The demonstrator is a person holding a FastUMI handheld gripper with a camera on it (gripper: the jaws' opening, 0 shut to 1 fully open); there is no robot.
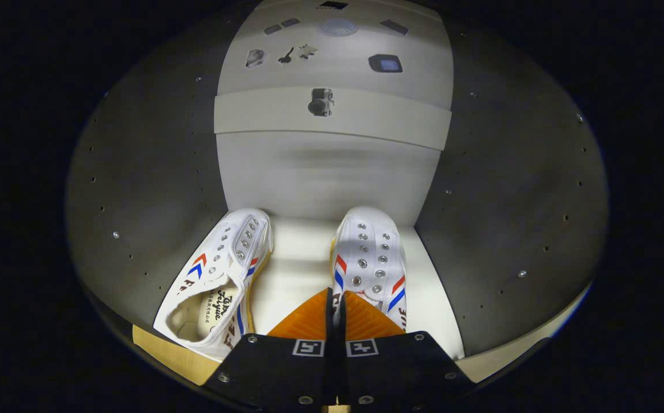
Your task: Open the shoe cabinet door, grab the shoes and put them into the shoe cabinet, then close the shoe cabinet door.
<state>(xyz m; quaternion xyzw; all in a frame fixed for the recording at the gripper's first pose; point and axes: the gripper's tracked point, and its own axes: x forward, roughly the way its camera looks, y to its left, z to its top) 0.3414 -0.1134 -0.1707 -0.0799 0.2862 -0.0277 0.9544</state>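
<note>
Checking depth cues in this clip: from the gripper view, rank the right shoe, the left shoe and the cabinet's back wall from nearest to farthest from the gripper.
1. Right shoe: its heel pinched between the gripper fingers.
2. Left shoe: beside the fingers, to their left.
3. Back wall: beyond both shoes.

We count two white shoes (226,275) inside one shoe cabinet (154,189), both standing on its single pale shelf (300,252). One lies at the left wall, the other (372,261) just ahead of the fingers. There is one gripper (333,307), its two fingers closed on the heel edge of the right shoe. Each finger mount carries one square marker, two in all.
</note>
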